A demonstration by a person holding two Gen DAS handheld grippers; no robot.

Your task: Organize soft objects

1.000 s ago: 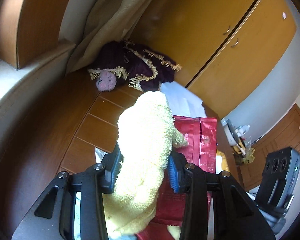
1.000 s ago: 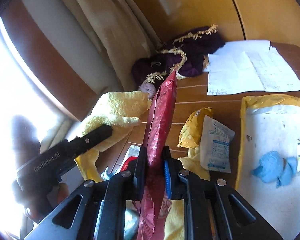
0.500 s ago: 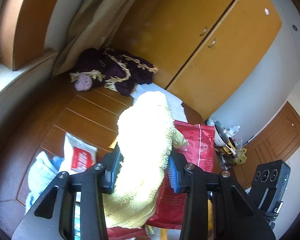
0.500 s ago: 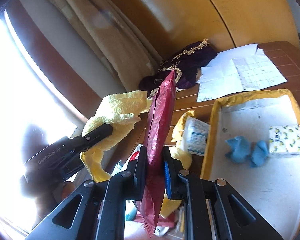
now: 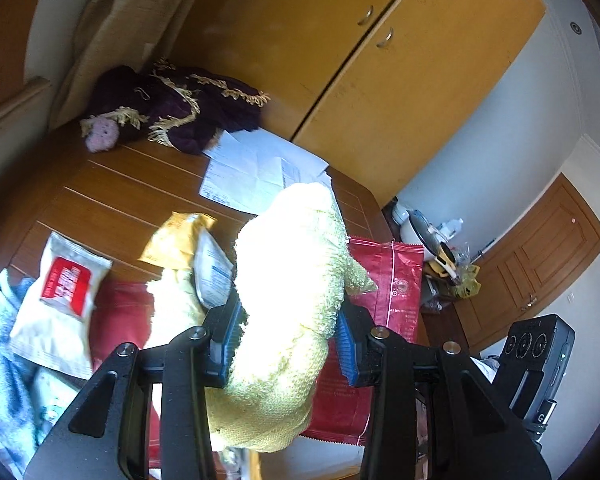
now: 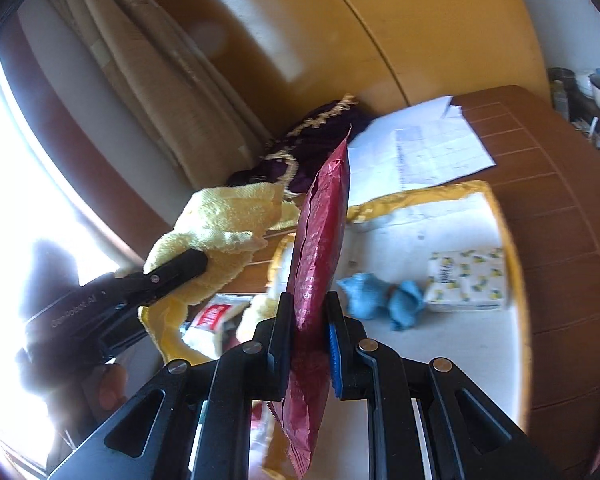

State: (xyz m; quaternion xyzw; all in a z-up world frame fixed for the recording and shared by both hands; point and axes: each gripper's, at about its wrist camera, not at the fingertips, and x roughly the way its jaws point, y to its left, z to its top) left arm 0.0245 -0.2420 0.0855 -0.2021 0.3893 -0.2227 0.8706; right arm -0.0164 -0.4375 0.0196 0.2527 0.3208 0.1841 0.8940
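The left gripper was clamped on a yellow towel, which bulged up between the two fingers and hung down below them. Past its fingertips lay white papers on the wooden table, with a dark purple fringed cloth farther beyond. To the left of the fingers lay a white packet with a red label and a yellow packet. The right gripper was squeezed on a red foil bag, held upright on edge between its fingers. To the right of those fingers sat a yellow-rimmed tray holding a blue cloth and a tissue pack just beside it.
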